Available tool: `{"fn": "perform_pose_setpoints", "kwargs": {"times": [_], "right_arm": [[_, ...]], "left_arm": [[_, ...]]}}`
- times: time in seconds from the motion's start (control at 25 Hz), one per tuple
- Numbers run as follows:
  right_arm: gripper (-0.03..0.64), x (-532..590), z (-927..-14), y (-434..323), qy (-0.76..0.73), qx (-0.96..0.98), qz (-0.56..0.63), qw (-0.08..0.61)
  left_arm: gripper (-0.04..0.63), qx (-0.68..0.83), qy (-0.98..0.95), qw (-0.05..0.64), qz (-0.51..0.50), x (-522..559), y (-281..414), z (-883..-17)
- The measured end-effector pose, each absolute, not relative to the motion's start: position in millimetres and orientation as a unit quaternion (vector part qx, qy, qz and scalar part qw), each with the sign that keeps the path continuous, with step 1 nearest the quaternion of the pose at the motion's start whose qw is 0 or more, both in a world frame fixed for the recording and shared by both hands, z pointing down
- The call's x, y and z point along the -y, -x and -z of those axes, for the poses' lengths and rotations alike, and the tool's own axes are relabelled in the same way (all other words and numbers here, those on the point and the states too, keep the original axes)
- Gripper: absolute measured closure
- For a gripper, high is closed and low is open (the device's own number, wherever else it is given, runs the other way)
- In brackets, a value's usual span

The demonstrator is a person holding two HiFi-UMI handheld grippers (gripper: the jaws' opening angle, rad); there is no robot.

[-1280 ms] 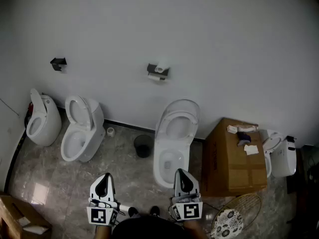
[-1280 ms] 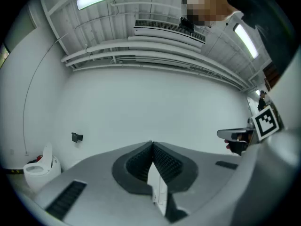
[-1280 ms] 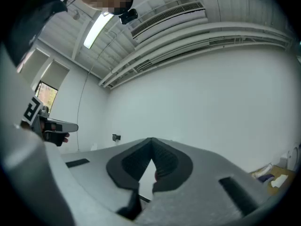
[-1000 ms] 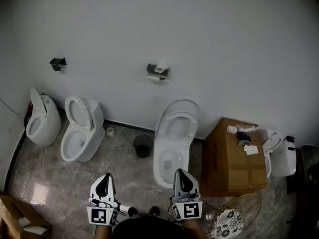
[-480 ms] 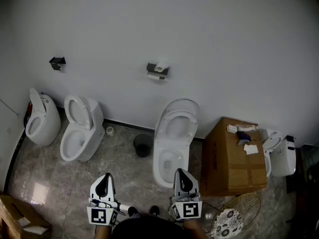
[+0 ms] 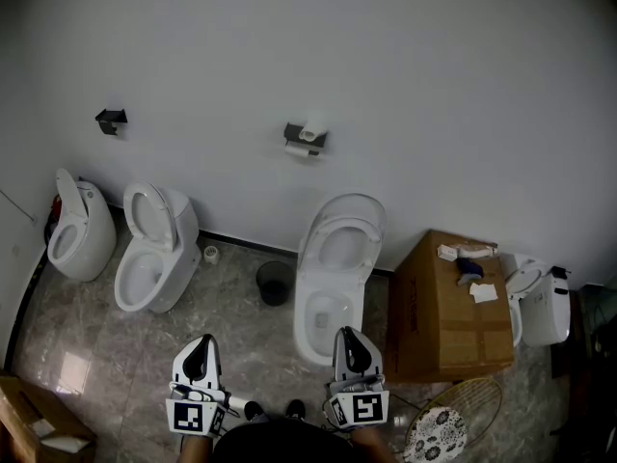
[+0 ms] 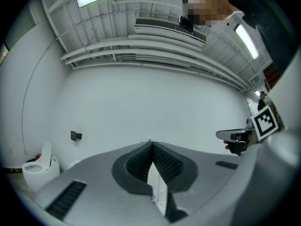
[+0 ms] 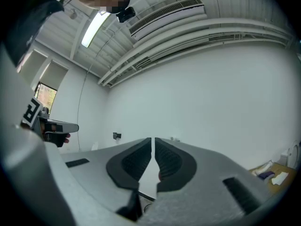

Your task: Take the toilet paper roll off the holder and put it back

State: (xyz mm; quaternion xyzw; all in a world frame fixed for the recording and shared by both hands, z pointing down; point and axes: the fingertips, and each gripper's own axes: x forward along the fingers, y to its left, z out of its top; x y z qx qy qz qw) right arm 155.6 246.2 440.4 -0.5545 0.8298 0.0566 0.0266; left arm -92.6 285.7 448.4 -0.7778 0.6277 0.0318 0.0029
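- Head view: The toilet paper roll (image 6: 309, 133) sat on its holder (image 6: 305, 139), high on the white wall (image 6: 434, 85) above the middle toilet (image 6: 337, 268).
- A second holder (image 6: 111, 119) was fixed to the same wall far to the left, above two more toilets.
- A dark bin (image 6: 273, 283) stood on the floor (image 6: 87, 345) just left of the middle toilet, and a cardboard box (image 6: 448, 307) stood just to its right.
- The left hand-held gripper (image 6: 201, 347) and the right hand-held gripper (image 6: 349, 340) were side by side at the bottom edge, pointing toward the wall and well apart from the roll.
- Left gripper view: The left hand-held gripper (image 7: 150, 143) had its jaws pressed together at the tips, with nothing held between them. The second holder (image 7: 75, 135) showed small on the wall to the left.
- Right gripper view: The right hand-held gripper (image 8: 153, 139) was closed down to a thin slit and gripped nothing. The cardboard box (image 8: 275, 171) showed at the lower right edge.
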Motion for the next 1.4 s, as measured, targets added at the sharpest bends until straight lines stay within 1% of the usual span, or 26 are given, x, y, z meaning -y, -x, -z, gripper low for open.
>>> {"fn": "perform_pose_setpoints", "kwargs": {"times": [0.28,0.44,0.84,1.0,1.28,1.4], "right_arm": [[0.606,-243,-438,-155,0.556,-0.829,-0.058,0.027],[0.565,-241,-439,-152,0.552,-0.832,-0.056,0.024],[0.497,-236,-440,-145,0.543,-0.838,-0.054,0.02],[0.455,-237,-441,-144,0.538,-0.841,-0.049,0.021],[0.391,-235,-442,-141,0.529,-0.847,-0.045,0.021],[0.356,-235,-440,-141,0.528,-0.848,-0.039,0.035]], "left_arm": [[0.592,-0.628,0.778,0.0,-0.033,-283,92,-449],[0.592,-0.629,0.777,0.003,-0.033,-284,94,-449],[0.592,-0.629,0.777,-0.002,-0.033,-280,96,-450],[0.592,-0.645,0.763,0.005,-0.041,-276,99,-438],[0.592,-0.64,0.768,0.006,-0.037,-275,98,-440],[0.592,-0.636,0.771,0.0,-0.035,-276,98,-446]]}}
